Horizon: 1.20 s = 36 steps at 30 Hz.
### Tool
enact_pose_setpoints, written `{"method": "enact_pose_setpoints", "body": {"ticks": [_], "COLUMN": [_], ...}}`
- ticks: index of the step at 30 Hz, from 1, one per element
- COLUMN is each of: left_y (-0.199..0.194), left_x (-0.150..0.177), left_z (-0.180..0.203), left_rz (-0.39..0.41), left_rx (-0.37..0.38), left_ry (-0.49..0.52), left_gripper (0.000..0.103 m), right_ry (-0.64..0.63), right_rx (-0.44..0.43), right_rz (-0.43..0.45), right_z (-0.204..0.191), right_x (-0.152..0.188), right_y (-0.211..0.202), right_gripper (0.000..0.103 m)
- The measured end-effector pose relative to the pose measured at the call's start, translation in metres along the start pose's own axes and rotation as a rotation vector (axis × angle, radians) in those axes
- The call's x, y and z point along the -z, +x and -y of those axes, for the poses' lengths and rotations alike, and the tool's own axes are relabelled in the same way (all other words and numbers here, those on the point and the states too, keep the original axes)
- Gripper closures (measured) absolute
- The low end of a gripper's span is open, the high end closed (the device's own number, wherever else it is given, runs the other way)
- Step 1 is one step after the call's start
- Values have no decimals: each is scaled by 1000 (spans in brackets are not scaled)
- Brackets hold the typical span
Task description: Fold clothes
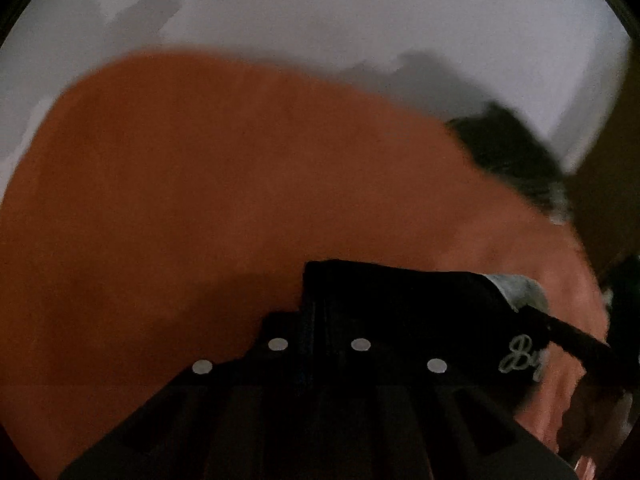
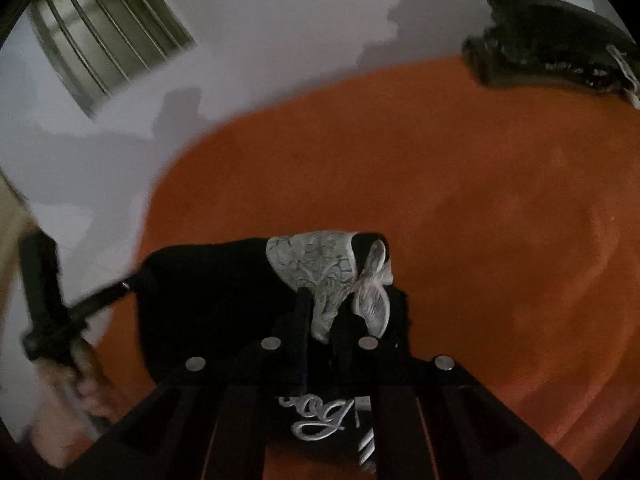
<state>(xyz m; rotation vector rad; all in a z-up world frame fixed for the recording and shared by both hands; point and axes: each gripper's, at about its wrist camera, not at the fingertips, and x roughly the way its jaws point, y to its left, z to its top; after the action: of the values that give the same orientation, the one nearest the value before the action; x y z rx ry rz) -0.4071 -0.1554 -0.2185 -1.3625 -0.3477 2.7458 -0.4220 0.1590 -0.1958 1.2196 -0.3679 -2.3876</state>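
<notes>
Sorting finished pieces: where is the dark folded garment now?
In the right wrist view the dark folded garment lies at upper right, on the far edge of the orange cloth, well beyond the black garment.

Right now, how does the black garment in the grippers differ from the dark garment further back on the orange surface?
The black garment is near, loose, with a pale patterned patch and white script; the dark garment lies far back as a compact bundle, untouched. The near one sits at the right gripper. Both rest on the orange surface.
</notes>
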Motion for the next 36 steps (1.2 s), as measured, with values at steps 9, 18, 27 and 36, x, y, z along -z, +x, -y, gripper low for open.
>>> {"method": "enact_pose_setpoints", "body": {"ticks": [9,18,27,36], "left_y": [-27,16,71,81], "left_x": [7,5,8,0], "left_z": [9,118,63,51], "left_rz": [127,197,130,73], "left_rx": [-134,-128,-204,-205], "left_ry": [-129,144,-23,-22], "left_gripper": [60,41,40,28], "right_ry": [46,-114,-93,-68], "right_rx": [217,197,167,93], "right_rz": [135,126,74,90], "right_z": [13,-48,-8,8], "right_x": [-10,-3,-12,-9], "right_y": [-16,14,80,87], "right_gripper": [27,103,103,103]}}
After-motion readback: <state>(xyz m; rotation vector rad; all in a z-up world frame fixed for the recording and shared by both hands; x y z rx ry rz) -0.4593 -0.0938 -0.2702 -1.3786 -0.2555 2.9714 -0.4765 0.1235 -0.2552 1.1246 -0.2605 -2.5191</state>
